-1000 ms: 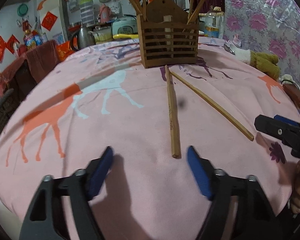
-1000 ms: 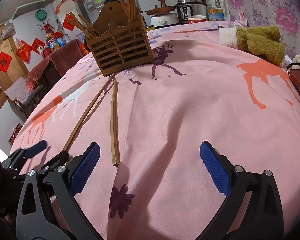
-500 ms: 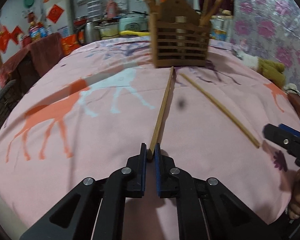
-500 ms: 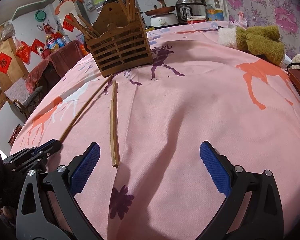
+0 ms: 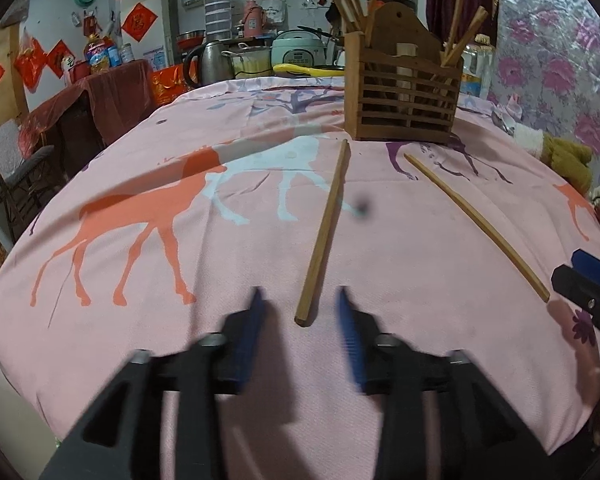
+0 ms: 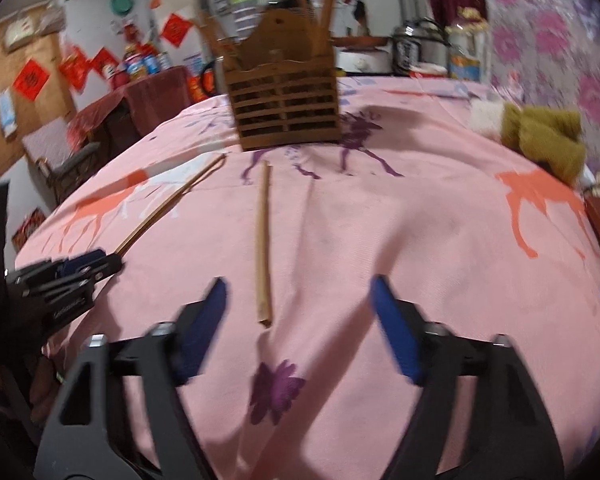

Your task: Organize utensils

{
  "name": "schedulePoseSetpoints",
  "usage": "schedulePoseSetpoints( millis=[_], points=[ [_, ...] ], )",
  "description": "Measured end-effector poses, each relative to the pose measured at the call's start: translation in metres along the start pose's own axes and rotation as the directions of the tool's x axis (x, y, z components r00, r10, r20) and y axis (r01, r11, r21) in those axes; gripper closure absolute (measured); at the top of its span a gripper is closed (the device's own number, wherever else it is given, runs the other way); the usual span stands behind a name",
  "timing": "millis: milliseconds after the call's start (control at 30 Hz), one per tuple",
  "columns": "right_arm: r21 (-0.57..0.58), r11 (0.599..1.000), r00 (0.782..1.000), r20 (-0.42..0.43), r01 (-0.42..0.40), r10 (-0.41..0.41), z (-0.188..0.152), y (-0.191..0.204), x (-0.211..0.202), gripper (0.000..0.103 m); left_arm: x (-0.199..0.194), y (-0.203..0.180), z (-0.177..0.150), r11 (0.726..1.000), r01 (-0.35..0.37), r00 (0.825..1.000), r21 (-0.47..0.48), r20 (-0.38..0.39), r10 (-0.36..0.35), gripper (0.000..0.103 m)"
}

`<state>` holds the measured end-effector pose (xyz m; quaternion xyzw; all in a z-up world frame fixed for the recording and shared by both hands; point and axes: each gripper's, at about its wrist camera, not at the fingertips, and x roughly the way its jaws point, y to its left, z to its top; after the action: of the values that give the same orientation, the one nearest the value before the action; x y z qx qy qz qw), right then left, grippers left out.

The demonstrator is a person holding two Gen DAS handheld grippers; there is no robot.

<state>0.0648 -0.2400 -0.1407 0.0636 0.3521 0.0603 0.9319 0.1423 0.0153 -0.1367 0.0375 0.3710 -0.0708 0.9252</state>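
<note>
Pink horse-printed tablecloth [image 5: 140,280]: work surface. Slatted brown wooden utensil holder [image 5: 404,100] at far centre, already stocked with sticks. Two loose chopsticks flat on cloth before it: darker wooden chopstick [image 5: 324,232] and paler thin chopstick [image 5: 476,216], well apart at the near ends.

Left gripper [image 5: 300,320]: fingers apart and opening, near end of darker chopstick between them, pads not touching.

Right gripper [image 6: 296,320]: fingers apart and closing, end of paler chopstick [image 6: 263,240] between, ungripped.

Centre stick end between pads; close squarely, lift level.
</note>
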Motion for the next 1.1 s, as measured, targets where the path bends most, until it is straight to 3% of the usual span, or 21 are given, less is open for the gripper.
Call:
schedulePoseSetpoints(
  millis=[67, 233, 500, 667, 800, 900, 1000, 1100],
  points=[
    [-0.035, 0.999, 1.000, 0.001, -0.018, 0.018, -0.001, 0.006, -0.001, 0.053, 0.001, -0.001, -0.001, 1.000, -0.002, 1.000, 0.001, 0.002, 0.002, 0.046],
    [-0.061, 0.997, 0.999, -0.011, -0.051, 0.050, -0.002, 0.011, 0.000, 0.070, 0.001, -0.002, -0.001, 1.000, -0.003, 1.000, 0.003, 0.003, 0.003, 0.038],
    [-0.079, 0.996, 0.996, -0.090, -0.033, 0.026, -0.005, 0.014, 0.016, 0.074, 0.002, -0.001, -0.001, 1.000, -0.005, 1.000, 0.000, 0.002, 0.005, 0.033],
    [-0.112, 0.994, 0.997, -0.083, 0.003, -0.012, -0.007, 0.020, 0.015, 0.075, 0.002, -0.002, -0.001, 1.000, -0.012, 1.000, 0.003, 0.001, 0.012, 0.032],
    [-0.090, 0.996, 0.997, -0.080, 0.014, -0.022, -0.008, 0.016, 0.013, 0.096, 0.001, -0.004, -0.002, 1.000, -0.024, 1.000, 0.008, 0.001, 0.024, 0.030],
    [-0.084, 0.996, 0.997, -0.079, 0.012, -0.019, -0.008, 0.014, 0.013, 0.096, 0.000, -0.006, -0.003, 1.000, -0.027, 1.000, 0.015, 0.000, 0.027, 0.031],
    [-0.069, 0.998, 0.997, -0.074, 0.007, -0.012, -0.007, 0.011, 0.011, 0.096, -0.002, -0.010, -0.003, 1.000, -0.010, 1.000, 0.029, -0.003, 0.010, 0.039],
    [-0.061, 0.998, 0.998, -0.065, 0.006, -0.010, -0.006, 0.009, 0.009, 0.096, -0.005, -0.019, -0.004, 0.998, 0.014, 1.000, 0.066, -0.003, -0.014, 0.060]
  ],
)
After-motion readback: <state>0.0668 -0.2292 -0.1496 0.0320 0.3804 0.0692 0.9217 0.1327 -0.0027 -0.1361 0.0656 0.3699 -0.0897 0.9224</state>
